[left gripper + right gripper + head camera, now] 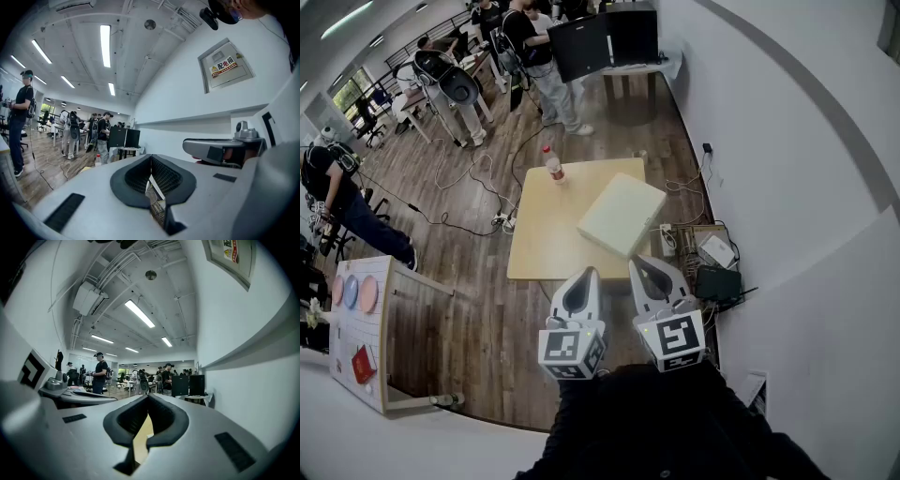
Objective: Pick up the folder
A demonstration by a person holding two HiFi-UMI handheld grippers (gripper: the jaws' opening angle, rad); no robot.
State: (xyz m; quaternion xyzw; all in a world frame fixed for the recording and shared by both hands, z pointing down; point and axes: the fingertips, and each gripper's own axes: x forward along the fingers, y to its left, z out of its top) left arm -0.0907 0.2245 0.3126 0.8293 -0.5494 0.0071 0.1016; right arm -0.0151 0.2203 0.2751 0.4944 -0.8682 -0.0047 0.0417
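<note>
On table [546, 246], bottle [553, 163] left of folder [622, 215]

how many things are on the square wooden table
2: the pale folder lies near the table's right edge; a plastic bottle stands near its far left corner. Anything smaller may be too tiny to see.

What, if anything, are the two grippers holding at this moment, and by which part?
Nothing: left gripper and right gripper are both shut and empty; the pale flat folder lies untouched on the wooden table.
</note>
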